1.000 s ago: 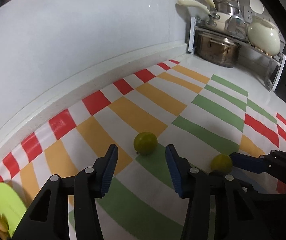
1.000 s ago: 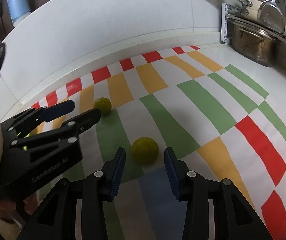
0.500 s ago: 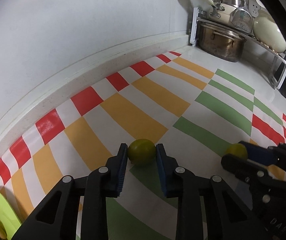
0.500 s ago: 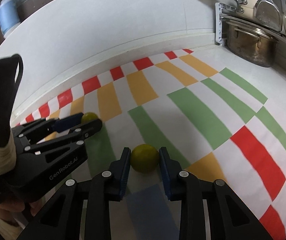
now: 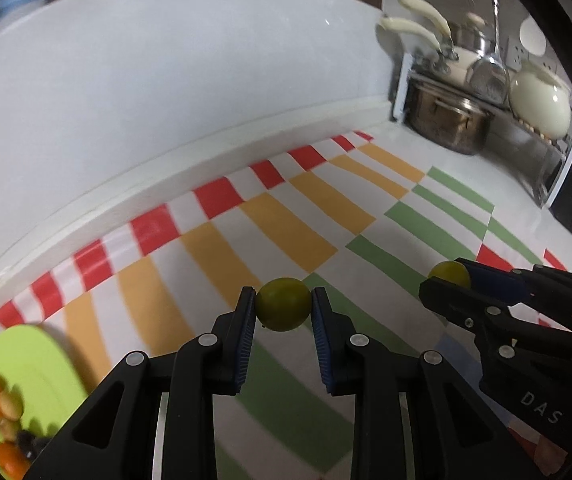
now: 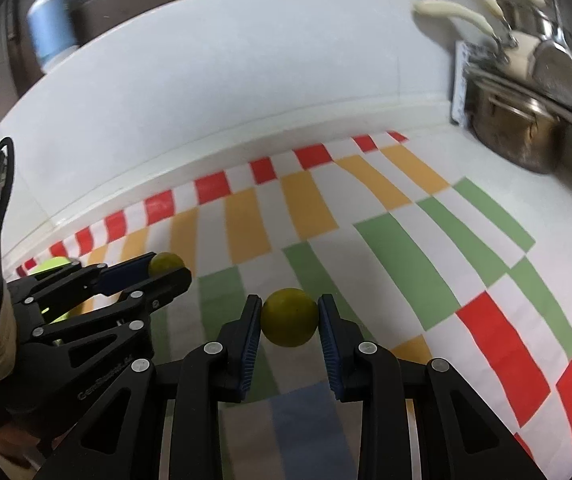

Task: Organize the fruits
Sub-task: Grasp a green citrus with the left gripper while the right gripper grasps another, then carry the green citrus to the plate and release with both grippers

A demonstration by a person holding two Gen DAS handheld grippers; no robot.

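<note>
My left gripper (image 5: 283,307) is shut on a yellow-green round fruit (image 5: 283,304) and holds it above the striped cloth (image 5: 221,256). My right gripper (image 6: 290,322) is shut on a second yellow-green fruit (image 6: 290,322), also above the cloth. Each gripper shows in the other's view: the right one (image 5: 444,280) with its fruit (image 5: 448,274) at right, the left one (image 6: 167,266) with its fruit (image 6: 165,263) at left. A lime-green plate (image 5: 25,368) with several orange and tan fruits lies at lower left.
A white backsplash wall (image 5: 165,100) runs behind the cloth. A dish rack with a steel pot (image 5: 446,118), pans and a cream kettle (image 5: 540,106) stands at the back right. A blue bottle (image 6: 47,28) stands on the ledge.
Both grippers closed on their fruits, then lifted them off the cloth. The green plate has come further into the left wrist view.
</note>
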